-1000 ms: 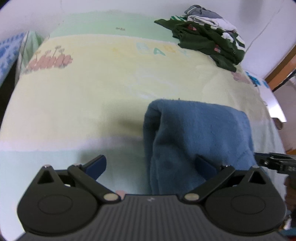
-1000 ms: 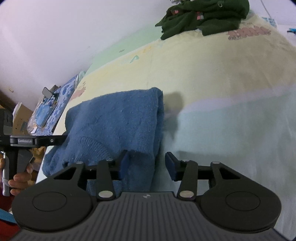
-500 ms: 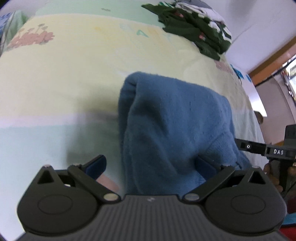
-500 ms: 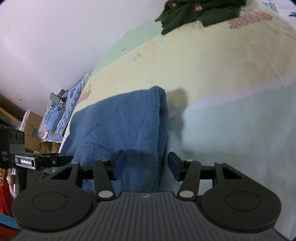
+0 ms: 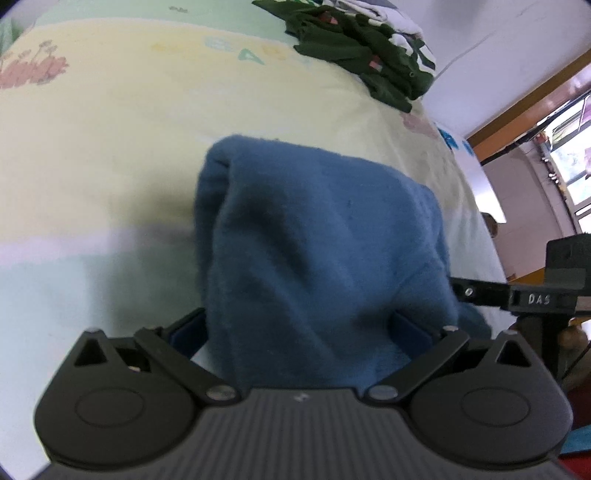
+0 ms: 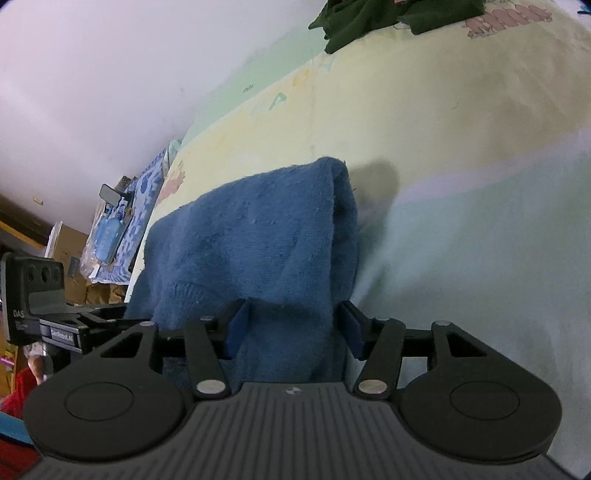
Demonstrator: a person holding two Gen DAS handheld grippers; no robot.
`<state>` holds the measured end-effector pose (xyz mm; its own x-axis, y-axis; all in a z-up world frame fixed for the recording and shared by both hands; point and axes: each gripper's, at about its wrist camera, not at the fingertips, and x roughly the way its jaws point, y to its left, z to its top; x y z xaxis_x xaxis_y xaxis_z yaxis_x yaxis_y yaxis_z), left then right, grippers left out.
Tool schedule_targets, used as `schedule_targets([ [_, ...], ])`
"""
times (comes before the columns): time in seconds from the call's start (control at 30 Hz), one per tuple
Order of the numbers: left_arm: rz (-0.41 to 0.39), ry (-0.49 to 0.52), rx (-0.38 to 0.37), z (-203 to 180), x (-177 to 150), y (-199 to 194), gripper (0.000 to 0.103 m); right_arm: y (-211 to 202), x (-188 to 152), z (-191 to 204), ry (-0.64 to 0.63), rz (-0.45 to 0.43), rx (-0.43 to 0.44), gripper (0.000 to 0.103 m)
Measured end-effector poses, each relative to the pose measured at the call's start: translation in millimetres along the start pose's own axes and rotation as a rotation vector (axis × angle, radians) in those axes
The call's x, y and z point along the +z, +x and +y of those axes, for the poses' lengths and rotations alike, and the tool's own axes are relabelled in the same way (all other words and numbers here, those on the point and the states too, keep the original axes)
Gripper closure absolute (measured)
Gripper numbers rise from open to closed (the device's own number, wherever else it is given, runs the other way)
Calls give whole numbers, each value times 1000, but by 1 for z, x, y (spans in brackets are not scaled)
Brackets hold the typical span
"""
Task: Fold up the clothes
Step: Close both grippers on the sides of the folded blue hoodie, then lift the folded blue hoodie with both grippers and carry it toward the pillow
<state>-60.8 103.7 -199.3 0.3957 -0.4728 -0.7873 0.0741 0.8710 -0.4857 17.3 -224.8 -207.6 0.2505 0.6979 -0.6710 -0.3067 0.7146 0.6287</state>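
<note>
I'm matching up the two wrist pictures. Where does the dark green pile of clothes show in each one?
Left wrist: dark green pile of clothes at the top, right of centre, on the bed's far side.
Right wrist: it is cut by the top edge, right of centre.
Shared landmark: the blue sweater, mid-frame in both.

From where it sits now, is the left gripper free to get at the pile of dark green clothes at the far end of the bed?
Probably yes. The left gripper straddles the folded blue knit sweater, and only bare bedsheet lies between that and the dark green clothes.
</note>
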Motion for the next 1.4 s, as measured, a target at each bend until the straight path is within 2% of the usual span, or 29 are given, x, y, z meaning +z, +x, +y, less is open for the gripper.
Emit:
schedule_targets([
  [0.2, -6, -4, -15, 1, 0, 1, 3, -1, 2, -5, 32, 50, 33, 48],
  [0.37, -45, -34, -29, 1, -2, 2, 4, 4, 6, 9, -34, 63, 12, 49],
  [0.43, -58, -43, -40, 5, -4, 0, 7, 3, 6, 3, -18, 74, 30, 48],
  [0.5, -65, -49, -46, 7, -4, -1, 7, 3, 7, -6, 30, 78, 45, 45],
  [0.57, -66, -35, -46, 4, -4, 2, 3, 3, 5, -5, 40, 63, 51, 44],
  [0.67, -83, -19, -28, -2, -4, 6, 3, 5, 4, -1, 30, 47, 53, 39],
  [0.8, -95, -31, -40, 1, -6, 4, 6, 5, 2, 1, 17, 46, 65, 47],
  [0.87, -103, -36, -35, 1, -7, 2, 15, 2, 1, -1, 16, 46, 75, 54],
  [0.9, -107, -41, -32, 1, -8, 1, 15, 0, 1, -1, 9, 45, 77, 55],
  [1.0, -120, -50, -26, 1, -9, 1, 17, 2, 0, -4, 38, 36, 83, 53],
  [1.07, -119, -62, -36, 3, -9, 0, 17, 4, -1, -8, 81, 27, 96, 47],
  [1.17, -120, -91, -60, 10, -8, -1, 17, 2, -3, -6, 71, 22, 91, 45],
  [1.27, -126, -119, -82, 15, -7, -2, 17, 3, -4, -1, 57, 15, 87, 45],
  [1.4, -143, -114, -54, 9, -9, -1, 20, 2, -5, 1, 39, 7, 72, 50],
])
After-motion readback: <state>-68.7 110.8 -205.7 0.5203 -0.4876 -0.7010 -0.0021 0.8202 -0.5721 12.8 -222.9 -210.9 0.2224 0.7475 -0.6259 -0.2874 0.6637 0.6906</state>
